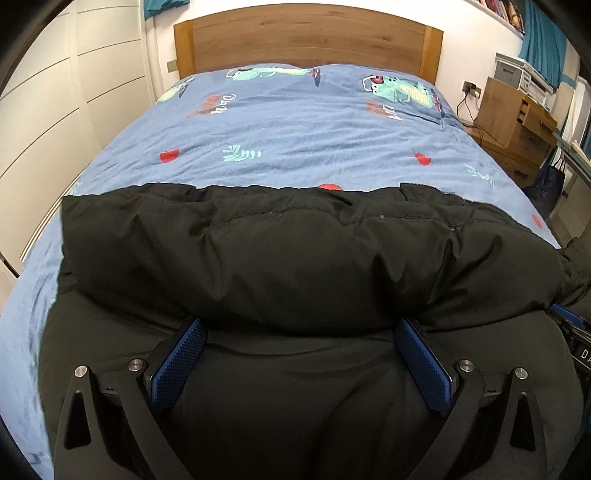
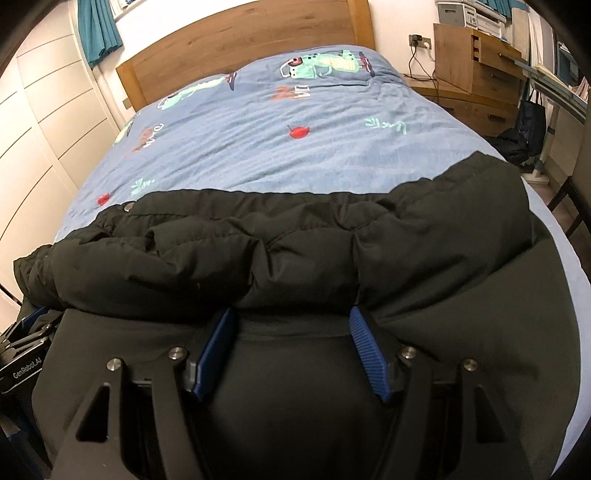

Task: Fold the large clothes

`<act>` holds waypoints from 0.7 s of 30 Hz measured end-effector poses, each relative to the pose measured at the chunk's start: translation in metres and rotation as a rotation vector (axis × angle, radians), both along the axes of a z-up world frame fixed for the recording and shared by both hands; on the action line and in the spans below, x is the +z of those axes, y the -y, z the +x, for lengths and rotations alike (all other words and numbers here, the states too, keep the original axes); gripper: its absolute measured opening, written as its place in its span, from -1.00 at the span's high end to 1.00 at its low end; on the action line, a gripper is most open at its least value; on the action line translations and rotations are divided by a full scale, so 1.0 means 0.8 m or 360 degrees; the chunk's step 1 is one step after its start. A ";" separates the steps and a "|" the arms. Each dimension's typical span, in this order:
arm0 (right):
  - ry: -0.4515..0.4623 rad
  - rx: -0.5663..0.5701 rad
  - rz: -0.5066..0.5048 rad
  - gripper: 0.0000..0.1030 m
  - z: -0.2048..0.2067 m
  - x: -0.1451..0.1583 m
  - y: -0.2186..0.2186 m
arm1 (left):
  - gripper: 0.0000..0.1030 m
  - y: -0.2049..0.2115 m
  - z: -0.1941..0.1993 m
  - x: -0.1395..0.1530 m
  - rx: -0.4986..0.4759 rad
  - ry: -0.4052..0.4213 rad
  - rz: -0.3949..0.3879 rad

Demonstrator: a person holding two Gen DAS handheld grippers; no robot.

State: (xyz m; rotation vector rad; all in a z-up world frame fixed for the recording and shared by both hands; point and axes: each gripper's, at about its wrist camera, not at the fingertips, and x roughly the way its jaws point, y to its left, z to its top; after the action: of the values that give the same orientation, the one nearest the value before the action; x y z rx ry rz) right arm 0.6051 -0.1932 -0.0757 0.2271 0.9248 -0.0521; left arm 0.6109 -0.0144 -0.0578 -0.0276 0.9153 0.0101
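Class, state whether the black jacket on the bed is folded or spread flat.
Partly folded: the black jacket has a puffy layer doubled over a flatter layer where both open grippers reach.

Black jacket [image 1: 295,251]; blue cartoon-print duvet [image 1: 295,133]

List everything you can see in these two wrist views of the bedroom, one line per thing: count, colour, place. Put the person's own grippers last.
Puffer jacket: one, black, folded over at the foot of the bed.
Duvet cover: one, blue with dinosaur and red prints, covering the bed.
Headboard: one, brown wood, far end of the bed.
Wardrobe: one, white, along the bed's left side.
Drawer unit: one, brown wood, right of the bed.
Printer: one, white-grey, on the drawer unit.
Curtains: teal, by the headboard.
Left gripper: black with blue pads, open under the jacket's fold.
Right gripper: same, open under the fold.
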 end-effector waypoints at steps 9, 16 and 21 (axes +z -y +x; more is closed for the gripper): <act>0.0202 0.0126 -0.0017 -0.24 -0.047 0.081 -0.041 | -0.94 0.002 -0.021 0.055 -0.0074 0.0103 -0.0079; 0.0084 0.0181 -0.0034 -0.24 0.000 0.044 -0.063 | -0.97 0.007 0.031 0.021 -0.0065 -0.0009 -0.0056; 0.0034 0.0148 -0.0022 -0.24 0.042 0.015 -0.056 | -0.99 0.008 0.063 -0.002 -0.0017 -0.0063 -0.0077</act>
State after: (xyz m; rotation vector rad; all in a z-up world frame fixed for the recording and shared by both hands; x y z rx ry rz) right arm 0.6383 -0.1481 -0.0634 0.1711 0.9122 0.0297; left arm 0.6612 -0.0206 -0.0595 -0.0676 0.9551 -0.0217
